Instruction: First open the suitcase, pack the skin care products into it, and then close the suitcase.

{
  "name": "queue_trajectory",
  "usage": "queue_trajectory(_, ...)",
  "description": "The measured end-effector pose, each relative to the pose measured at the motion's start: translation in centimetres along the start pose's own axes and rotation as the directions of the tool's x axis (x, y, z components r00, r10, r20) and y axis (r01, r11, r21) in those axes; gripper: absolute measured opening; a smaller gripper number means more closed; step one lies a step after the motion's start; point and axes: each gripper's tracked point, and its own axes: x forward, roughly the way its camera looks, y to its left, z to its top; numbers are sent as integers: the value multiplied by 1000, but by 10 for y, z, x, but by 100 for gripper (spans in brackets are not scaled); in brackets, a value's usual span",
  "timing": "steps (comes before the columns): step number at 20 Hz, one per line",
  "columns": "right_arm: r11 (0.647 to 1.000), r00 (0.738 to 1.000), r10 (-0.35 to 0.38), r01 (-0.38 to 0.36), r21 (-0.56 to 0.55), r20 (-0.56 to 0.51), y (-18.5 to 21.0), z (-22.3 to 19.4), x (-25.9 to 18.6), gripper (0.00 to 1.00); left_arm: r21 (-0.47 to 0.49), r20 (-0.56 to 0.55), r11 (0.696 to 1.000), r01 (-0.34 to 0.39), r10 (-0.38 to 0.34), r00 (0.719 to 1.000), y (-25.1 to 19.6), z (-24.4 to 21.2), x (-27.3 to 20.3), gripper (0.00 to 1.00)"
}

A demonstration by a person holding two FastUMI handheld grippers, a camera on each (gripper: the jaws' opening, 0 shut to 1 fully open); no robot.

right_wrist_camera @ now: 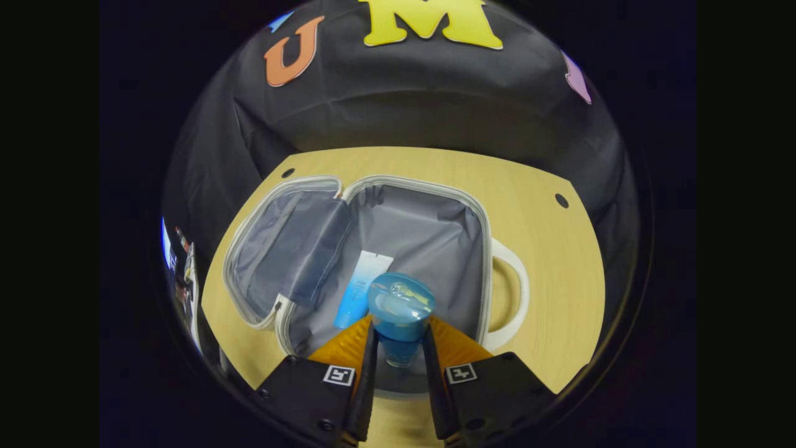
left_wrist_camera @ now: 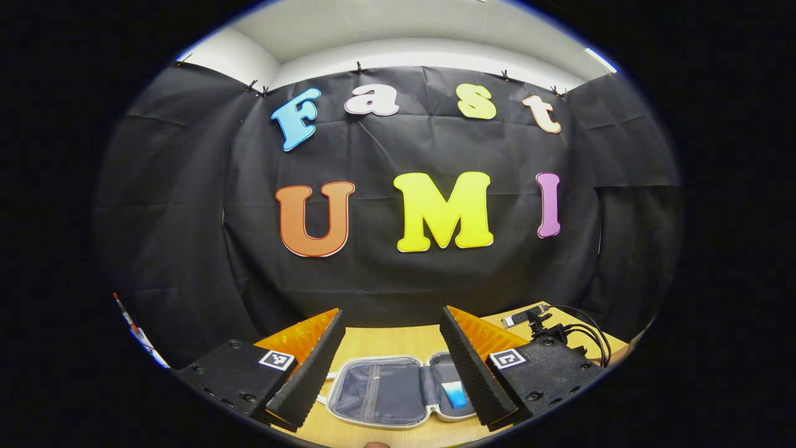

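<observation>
Bottle between right fingers, above suitcase.

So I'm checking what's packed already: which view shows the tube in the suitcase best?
The right gripper view: it looks down into the open suitcase, where the whole white-and-blue tube lies on the grey lining. In the left gripper view the tube is low, small and partly cut off by the left gripper's finger.

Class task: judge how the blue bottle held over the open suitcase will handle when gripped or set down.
The blue bottle looks glossy, so probably slippery between the right hand-held gripper fingers. Its rounded body may roll if laid in the suitcase. It seems rigid, unlikely to flex.
</observation>
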Motion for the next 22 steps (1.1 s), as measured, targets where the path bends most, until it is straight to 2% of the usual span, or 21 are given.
queue_trajectory(1, 1000, 1000, -4, 4, 15, -3, -1, 4, 6, 34, -3, -3, 1000, -5, 5, 1000, 2, 0, -2, 98)
queue_trajectory(4, 996, 999, -43, 45, 71, -29, -5, 14, 23, 36, -16, -24, 1000, -10, 10, 1000, 8, -6, -8, 98)
queue_trajectory(7, 993, 996, -73, 78, 93, -55, -6, 17, 45, 34, -9, -31, 1000, 22, -23, 999, 12, -15, -11, 98)
queue_trajectory(10, 985, 987, -102, 117, 123, -123, -9, 9, 62, 36, 13, -72, 1000, -26, 27, 997, 31, -31, -14, 98)
queue_trajectory(13, 975, 981, -122, 147, 167, -153, -11, 5, 72, 36, -41, -92, 999, 2, -6, 996, 38, -42, -18, 98)
queue_trajectory(15, 970, 975, -134, 166, 178, -177, -12, 1, 74, 36, -65, -87, 998, 5, -11, 996, 57, -50, -20, 98)
queue_trajectory(18, 967, 966, -149, 187, 172, -212, -13, -9, 77, 36, -69, -157, 995, -69, 57, 986, 104, -78, -23, 98)
queue_trajectory(20, 967, 967, -151, 188, 173, -205, -12, -7, 78, 37, -118, -183, 987, -108, 85, 979, 129, -88, -25, 99)
queue_trajectory(22, 969, 970, -140, 176, 176, -199, -8, -5, 74, 40, -165, -187, 982, -88, 56, 981, 139, -98, -23, 98)
